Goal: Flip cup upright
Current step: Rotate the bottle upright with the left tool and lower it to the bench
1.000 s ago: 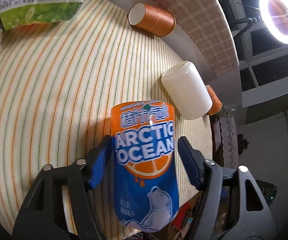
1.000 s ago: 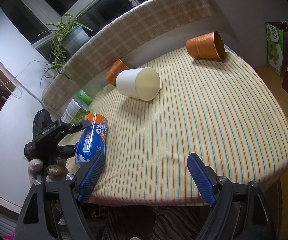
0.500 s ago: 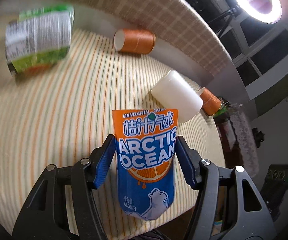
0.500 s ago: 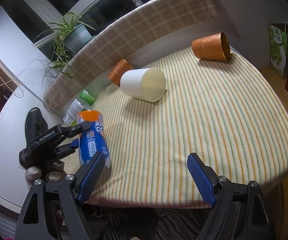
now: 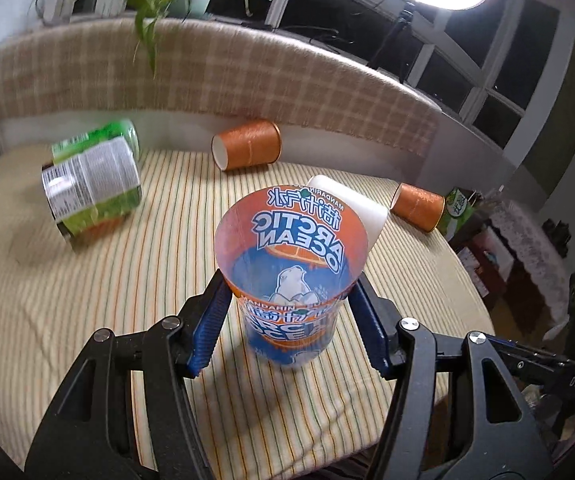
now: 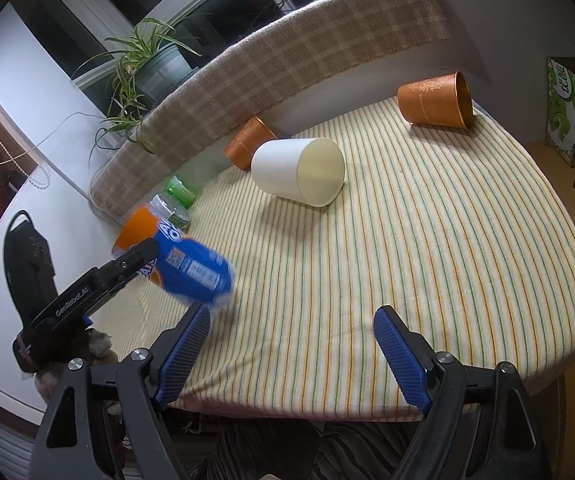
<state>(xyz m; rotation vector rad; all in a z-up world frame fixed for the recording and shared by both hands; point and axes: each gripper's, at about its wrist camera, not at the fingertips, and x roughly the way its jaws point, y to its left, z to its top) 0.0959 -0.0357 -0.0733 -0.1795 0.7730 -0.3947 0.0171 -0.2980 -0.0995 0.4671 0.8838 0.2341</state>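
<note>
Gripping the Arctic Ocean cup [image 5: 291,276] just under its rim, the left hand-held gripper [image 5: 291,312] clamps it from both sides with its blue pads, mouth tilted toward the camera so the printed label reads mirrored through the clear wall. The right wrist view shows the same cup [image 6: 183,264] leaning, blurred with motion, its base low over the striped cloth of the bench [image 6: 427,248]; I cannot tell whether the base touches. Holding it near the rim likely leaves the base free to swing down and land flat. The right hand-held gripper [image 6: 291,344] hangs spread apart over the near edge, grasping nothing.

Beyond the cup lie a white cup [image 6: 299,170] on its side, two orange cups [image 5: 247,148] [image 5: 417,206] also on their sides near the back cushion, and a green-labelled bottle [image 5: 91,184] lying to the left.

Half a second ago the cup showed its outside wall with the label reading normally; now its open mouth faces the left camera, so the wrist has rolled it well over. The flip looks nearly finished, with setting down left.
</note>
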